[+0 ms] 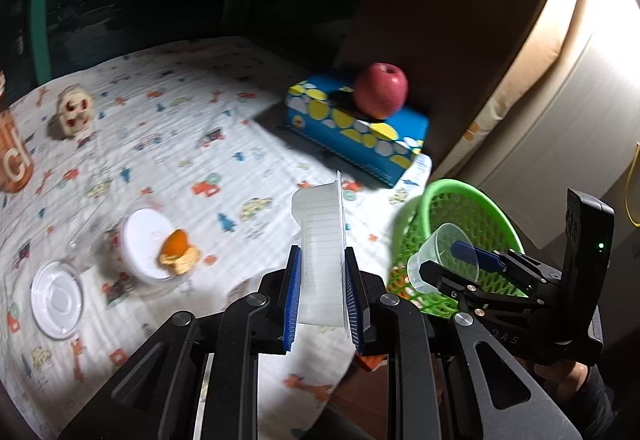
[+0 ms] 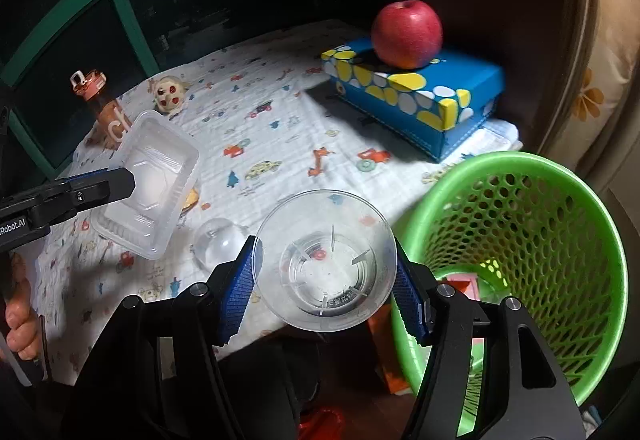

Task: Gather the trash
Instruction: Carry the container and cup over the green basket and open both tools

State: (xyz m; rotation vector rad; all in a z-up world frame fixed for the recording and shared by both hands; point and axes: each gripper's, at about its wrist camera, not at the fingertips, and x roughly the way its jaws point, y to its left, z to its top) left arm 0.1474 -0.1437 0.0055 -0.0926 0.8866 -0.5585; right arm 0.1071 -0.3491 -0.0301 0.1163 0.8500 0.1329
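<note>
My left gripper (image 1: 322,254) is shut on a clear plastic food tray (image 1: 324,240), held on edge between the blue pads above the table's near edge. In the right wrist view the same tray (image 2: 148,184) hangs at the left, with a left finger (image 2: 116,182) across it. My right gripper (image 2: 325,245) is shut on a clear plastic cup (image 2: 326,260), its mouth facing the camera. From the left wrist view that cup (image 1: 444,256) sits in front of the green mesh basket (image 1: 480,208). The basket (image 2: 540,224) stands past the table's right edge, with red scraps at its bottom.
A red apple (image 2: 406,34) rests on a blue spotted tissue box (image 2: 420,96) at the back right. On the patterned cloth (image 1: 180,144) lie a white-lidded cup with orange peel (image 1: 176,248), a clear round lid (image 1: 56,298), a small toy (image 1: 74,116) and an orange bottle (image 2: 102,104).
</note>
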